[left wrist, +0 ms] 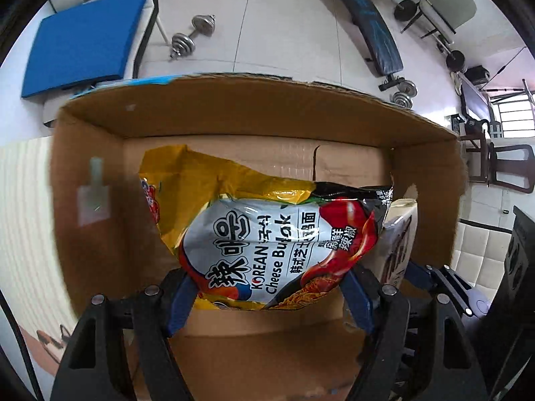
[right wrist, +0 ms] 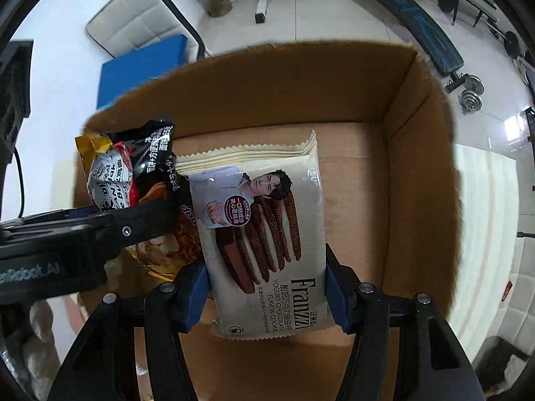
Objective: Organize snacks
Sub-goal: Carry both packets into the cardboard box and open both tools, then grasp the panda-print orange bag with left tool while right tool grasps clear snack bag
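While over box (left wrist: 254, 113), both grippers loaded.

Both grippers (left wrist: 267, 287) (right wrist: 267, 287) have black arms, blue fingertip pads (right wrist: 195, 295), silver screws.

Cheese noodle packet (left wrist: 267, 247) and Franzzi cookie pack (right wrist: 267, 247) sit side by side inside the cardboard box (left wrist: 254, 113).

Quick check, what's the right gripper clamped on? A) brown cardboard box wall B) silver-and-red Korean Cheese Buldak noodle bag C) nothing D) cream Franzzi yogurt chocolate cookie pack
D: in the right wrist view the right gripper has its blue pads on both sides of the cream Franzzi cookie pack, over the brown cardboard box; the left gripper has the noodle bag.
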The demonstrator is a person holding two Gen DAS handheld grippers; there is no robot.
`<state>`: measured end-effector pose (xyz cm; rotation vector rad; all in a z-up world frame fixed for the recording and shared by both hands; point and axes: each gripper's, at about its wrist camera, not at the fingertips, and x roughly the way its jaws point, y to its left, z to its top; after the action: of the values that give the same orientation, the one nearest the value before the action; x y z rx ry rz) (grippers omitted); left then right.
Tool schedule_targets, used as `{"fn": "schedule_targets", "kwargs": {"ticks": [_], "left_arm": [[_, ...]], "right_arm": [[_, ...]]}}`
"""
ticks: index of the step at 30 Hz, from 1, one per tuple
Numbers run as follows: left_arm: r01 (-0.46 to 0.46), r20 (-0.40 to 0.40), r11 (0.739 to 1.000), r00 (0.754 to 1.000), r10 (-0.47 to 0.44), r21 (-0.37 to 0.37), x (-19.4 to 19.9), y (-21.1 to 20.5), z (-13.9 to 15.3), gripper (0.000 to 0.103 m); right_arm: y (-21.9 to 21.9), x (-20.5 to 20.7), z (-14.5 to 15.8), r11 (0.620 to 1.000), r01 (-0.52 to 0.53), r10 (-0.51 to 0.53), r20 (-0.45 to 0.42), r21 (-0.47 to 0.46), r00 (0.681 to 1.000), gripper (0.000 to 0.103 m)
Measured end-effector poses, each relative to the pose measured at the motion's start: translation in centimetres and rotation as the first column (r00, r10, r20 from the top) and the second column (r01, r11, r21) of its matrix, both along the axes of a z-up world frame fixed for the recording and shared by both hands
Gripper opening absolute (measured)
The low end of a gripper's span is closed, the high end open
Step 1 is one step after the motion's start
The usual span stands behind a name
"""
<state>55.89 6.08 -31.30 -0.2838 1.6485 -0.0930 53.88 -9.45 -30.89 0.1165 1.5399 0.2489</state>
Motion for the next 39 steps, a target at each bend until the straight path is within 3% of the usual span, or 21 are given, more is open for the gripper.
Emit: {"fn": "schedule_targets", "kwargs": {"ticks": [5, 10, 11, 13, 23, 27, 31, 33, 36, 39], "left_arm": [[0.023, -0.027, 0.999, 0.999, -0.022, 0.049, 0.8, -1.8, -1.9, 0.075], [0.028, -0.016, 0.997, 1.0, -0.027, 0.066, 0.6, -2.3, -1.7, 0.077], [0.024, -0.012, 0.998, 1.0, -0.023, 0.061, 0.5, -2.2, -1.5, 0.082], [0.017, 0.014, 0.997, 1.0, -0.018, 0.076, 0.1, -2.0, -0.6, 0.092], [0.001, 0.155, 0.994, 0.988, -0.019, 0.113, -2.9, -0.9, 5.0, 0.093], [-0.014, 0.252, 0.993, 0.968, -0.015, 0.114, -6.4, -0.2, 8.4, 0.093], [-0.021, 0.322, 0.989, 0.946, -0.027, 0.144, -11.7, 0.1, 11.0, 0.093], [-0.03, 0.332, 0.985, 0.943, -0.027, 0.168, -14.4, 0.3, 11.1, 0.093], [-0.05, 0.291, 0.985, 0.957, 0.0, 0.164, -17.7, 0.7, 9.8, 0.093], [-0.073, 0.208, 0.987, 0.977, 0.042, 0.144, -21.3, 1.1, 6.3, 0.093]], "right_arm": [[-0.9, 1.1, -1.6, 1.0, 0.015, -0.015, -0.034, 0.012, 0.999, 0.066], [-0.8, 1.4, -1.2, 0.999, 0.004, -0.002, -0.042, 0.035, 0.999, 0.083], [-0.7, 1.3, -1.0, 0.999, -0.001, 0.002, -0.043, 0.032, 0.999, 0.085], [-0.4, 0.9, -0.3, 1.0, -0.013, 0.014, -0.033, 0.018, 0.999, 0.088], [-1.1, -3.2, 4.1, 0.999, -0.01, 0.012, 0.04, -0.032, 0.999, 0.096], [-1.7, -4.5, 6.6, 1.0, -0.014, 0.015, 0.073, -0.016, 0.997, 0.096], [-3.2, -8.6, 9.2, 1.0, -0.012, 0.011, 0.102, 0.01, 0.995, 0.096], [-4.4, -11.2, 10.1, 1.0, 0.003, -0.005, 0.107, 0.019, 0.994, 0.096], [-5.7, -14.2, 10.0, 1.0, 0.028, -0.028, 0.099, 0.003, 0.995, 0.096], [-7.4, -16.8, 8.5, 0.998, 0.051, -0.049, 0.074, -0.037, 0.996, 0.096]]}}
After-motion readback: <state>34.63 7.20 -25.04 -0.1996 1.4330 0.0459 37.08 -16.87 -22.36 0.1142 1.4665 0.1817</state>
